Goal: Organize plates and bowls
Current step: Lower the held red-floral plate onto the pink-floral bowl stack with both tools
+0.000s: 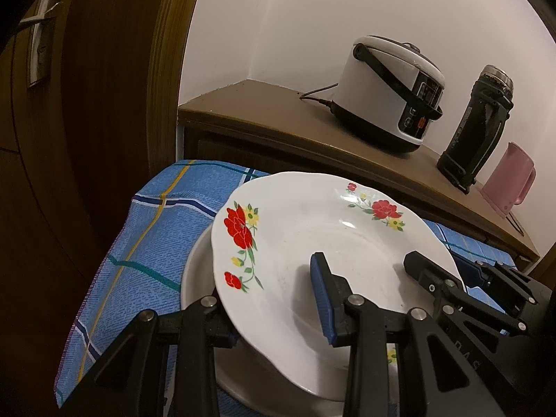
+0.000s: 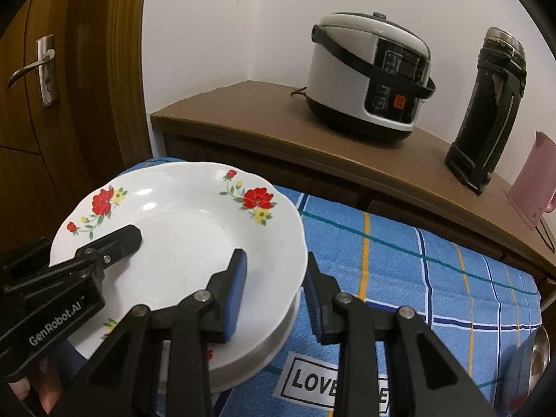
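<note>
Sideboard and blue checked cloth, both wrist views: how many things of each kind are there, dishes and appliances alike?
Floral plates: 1, held tilted by both grippers
Plain white dishes: 1, under the floral plate
Rice cookers: 1
Black thermos flasks: 1
Pink kettles: 1
Total: 5
A shiny item at the right-wrist view's right edge is too cut off to identify.
</note>
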`<state>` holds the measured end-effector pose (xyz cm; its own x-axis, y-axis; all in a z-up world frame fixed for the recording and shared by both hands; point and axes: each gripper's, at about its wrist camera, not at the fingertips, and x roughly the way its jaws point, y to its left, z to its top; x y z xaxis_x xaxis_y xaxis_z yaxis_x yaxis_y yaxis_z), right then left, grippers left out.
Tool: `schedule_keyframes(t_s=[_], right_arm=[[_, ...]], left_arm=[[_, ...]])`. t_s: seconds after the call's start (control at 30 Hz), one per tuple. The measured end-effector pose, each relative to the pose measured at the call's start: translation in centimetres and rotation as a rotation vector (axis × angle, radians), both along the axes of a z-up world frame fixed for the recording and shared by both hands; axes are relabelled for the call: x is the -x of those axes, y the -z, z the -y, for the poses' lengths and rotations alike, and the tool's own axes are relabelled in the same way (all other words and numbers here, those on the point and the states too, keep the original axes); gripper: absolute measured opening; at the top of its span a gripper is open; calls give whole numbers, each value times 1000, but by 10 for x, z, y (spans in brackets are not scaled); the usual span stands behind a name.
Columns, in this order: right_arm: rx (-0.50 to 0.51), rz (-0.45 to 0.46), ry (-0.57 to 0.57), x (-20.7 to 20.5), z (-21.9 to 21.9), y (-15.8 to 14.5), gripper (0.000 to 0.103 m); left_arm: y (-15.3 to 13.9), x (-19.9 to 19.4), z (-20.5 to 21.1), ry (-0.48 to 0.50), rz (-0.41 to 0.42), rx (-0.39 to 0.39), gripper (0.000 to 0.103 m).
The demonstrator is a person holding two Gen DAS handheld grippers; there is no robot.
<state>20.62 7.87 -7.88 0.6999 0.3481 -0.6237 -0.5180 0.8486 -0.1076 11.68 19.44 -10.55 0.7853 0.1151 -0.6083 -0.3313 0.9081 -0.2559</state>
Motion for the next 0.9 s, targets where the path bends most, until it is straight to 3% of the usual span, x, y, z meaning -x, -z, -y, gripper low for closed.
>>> schedule_keyframes(t_s=[0.9], right_arm=[[-32,-51,-4,-9,3,8,34]], left_arm=[[2,0,4,24,-28,2,38]])
